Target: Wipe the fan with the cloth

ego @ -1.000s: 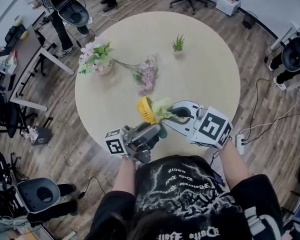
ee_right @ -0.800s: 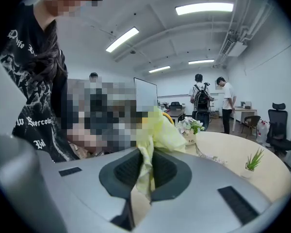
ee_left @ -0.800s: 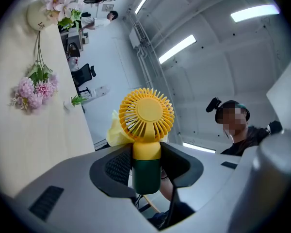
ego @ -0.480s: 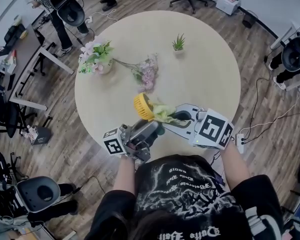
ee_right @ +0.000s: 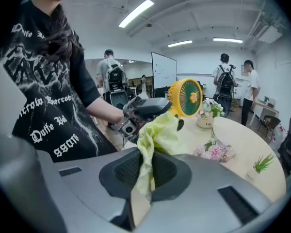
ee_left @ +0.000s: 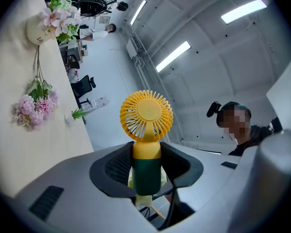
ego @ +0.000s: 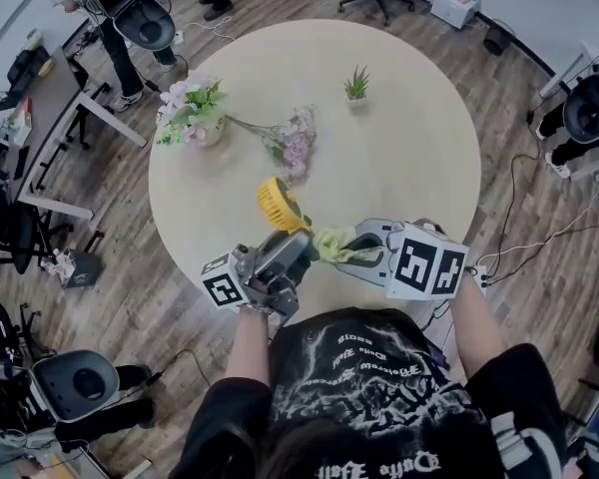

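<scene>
Yellow fan (ee_left: 146,115) in left gripper (ee_left: 146,168) — right gripper (ee_right: 143,171) pinches cloth (ee_right: 157,135) beside it.

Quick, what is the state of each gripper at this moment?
The left gripper: closed, holding the fan.
The right gripper: closed, holding the cloth.

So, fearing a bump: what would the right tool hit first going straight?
Likely the left tool clamped on the round yellow plastic fan; the right tool's lime cloth would touch first. Depth unclear.
</scene>
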